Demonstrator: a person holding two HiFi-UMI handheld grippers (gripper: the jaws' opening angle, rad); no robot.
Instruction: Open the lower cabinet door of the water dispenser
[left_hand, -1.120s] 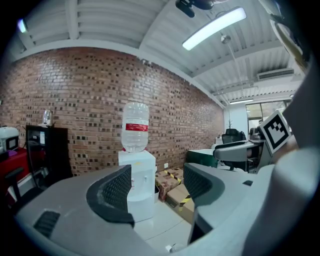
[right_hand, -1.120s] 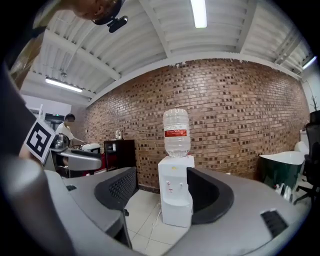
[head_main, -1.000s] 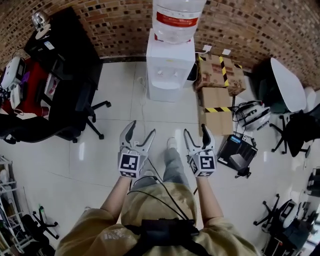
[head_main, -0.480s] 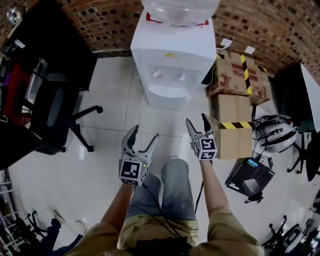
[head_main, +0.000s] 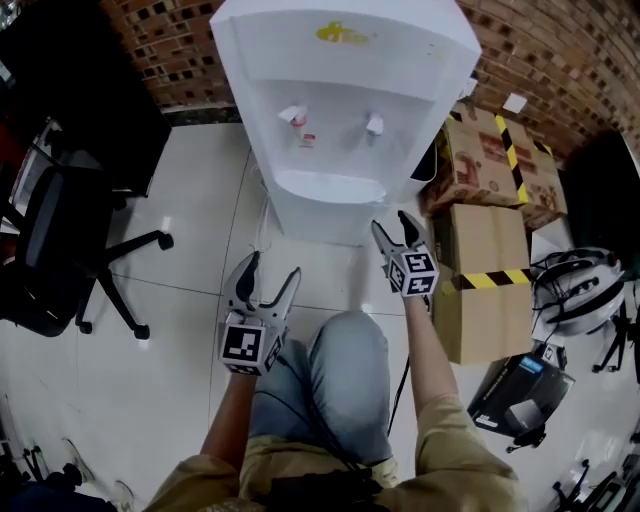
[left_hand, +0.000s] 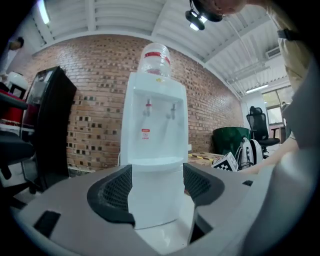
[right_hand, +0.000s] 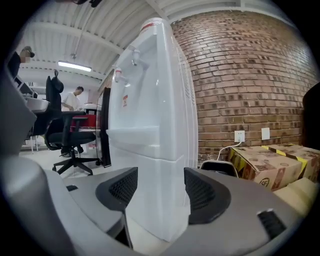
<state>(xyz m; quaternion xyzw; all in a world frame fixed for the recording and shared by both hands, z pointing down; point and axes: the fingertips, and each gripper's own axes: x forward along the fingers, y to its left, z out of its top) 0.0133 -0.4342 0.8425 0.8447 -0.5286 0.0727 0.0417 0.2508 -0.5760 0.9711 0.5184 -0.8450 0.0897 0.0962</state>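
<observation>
The white water dispenser (head_main: 345, 60) stands against the brick wall, two taps above its drip shelf. Its lower cabinet door (left_hand: 155, 195) is shut, and the right gripper view shows it from the corner (right_hand: 150, 195). In the head view the drip shelf hides most of the door. My left gripper (head_main: 272, 268) is open and low over the floor, short of the dispenser's front. My right gripper (head_main: 391, 223) is close to the dispenser's lower right corner. Its jaws are closing with a gap left and nothing between them. Neither gripper touches the dispenser.
Cardboard boxes with yellow-black tape (head_main: 490, 150) (head_main: 485, 300) stand just right of the dispenser, close to my right arm. A black office chair (head_main: 60, 250) and a dark desk are at the left. A white helmet-like device (head_main: 580, 290) and a black device (head_main: 515, 400) lie at the right.
The person has come down and closer to the dispenser, which now fills the top of the head view. Both grippers have dropped and moved toward its lower part.
</observation>
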